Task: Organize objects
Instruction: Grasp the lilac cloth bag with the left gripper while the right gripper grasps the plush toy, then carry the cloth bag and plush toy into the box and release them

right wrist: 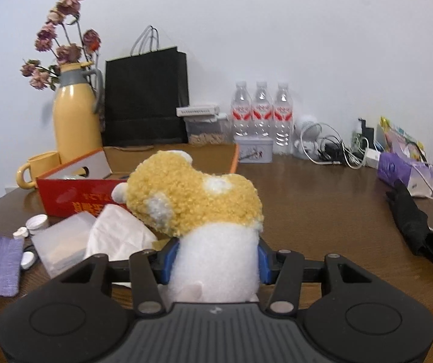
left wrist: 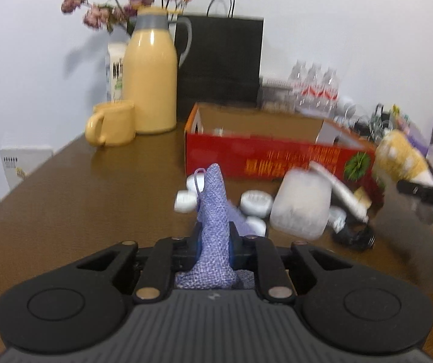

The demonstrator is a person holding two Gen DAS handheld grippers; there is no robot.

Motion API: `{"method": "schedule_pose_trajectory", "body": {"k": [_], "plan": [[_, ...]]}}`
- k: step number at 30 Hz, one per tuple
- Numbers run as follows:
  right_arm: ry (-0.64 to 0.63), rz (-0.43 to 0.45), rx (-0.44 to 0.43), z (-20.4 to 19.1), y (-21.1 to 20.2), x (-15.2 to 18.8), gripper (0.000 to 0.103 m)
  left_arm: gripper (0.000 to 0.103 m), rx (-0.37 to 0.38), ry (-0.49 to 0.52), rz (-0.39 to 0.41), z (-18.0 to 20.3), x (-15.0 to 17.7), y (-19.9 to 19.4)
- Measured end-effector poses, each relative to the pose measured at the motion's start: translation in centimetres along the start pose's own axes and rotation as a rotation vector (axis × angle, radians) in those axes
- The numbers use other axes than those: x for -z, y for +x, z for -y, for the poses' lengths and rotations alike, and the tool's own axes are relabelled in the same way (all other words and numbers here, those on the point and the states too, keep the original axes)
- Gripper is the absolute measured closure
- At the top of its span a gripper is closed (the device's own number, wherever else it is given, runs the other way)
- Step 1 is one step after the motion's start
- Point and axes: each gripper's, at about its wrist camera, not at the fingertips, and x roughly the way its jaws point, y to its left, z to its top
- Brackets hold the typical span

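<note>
Left wrist view: the left gripper (left wrist: 214, 239) is clamped tight on a purple cloth (left wrist: 213, 211), lifted above the table (left wrist: 80, 205). Ahead, white caps (left wrist: 254, 202), a frosted container (left wrist: 302, 208) and other bits lie loose before the red box (left wrist: 261, 157), which looks nearly empty. Rightward, the right gripper (right wrist: 216, 260) pinches a plush toy (right wrist: 198, 199), jaws part open around it. Most sorting seems undone.

Both cameras sit low and close behind their own jaws at frame bottom, looking slightly down across the brown table (left wrist: 65, 199) toward the white wall; both share the red box (left wrist: 277, 157), upper centre in the left view, and the yellow jug (right wrist: 75, 115), upper left in both.
</note>
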Motion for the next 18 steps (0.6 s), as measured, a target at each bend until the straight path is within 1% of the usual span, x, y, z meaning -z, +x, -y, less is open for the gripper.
{"method": "schedule_pose_trajectory", "body": {"k": [9,15,18], "plan": [[-0.038,0.041,-0.068,-2.5,0.3,-2.3,0.054,0.088,0.046,0.029,0.153,1.2,-4.9,-0.9],[-0.052,0.066,-0.09,-4.0,2.1,-4.7,0.054,0.088,0.095,0.052,0.238,3.2,-8.8,0.5],[-0.062,0.08,-0.091,-4.8,3.5,-6.2,0.054,0.088,0.121,0.051,0.261,4.2,-10.5,2.0]]}}
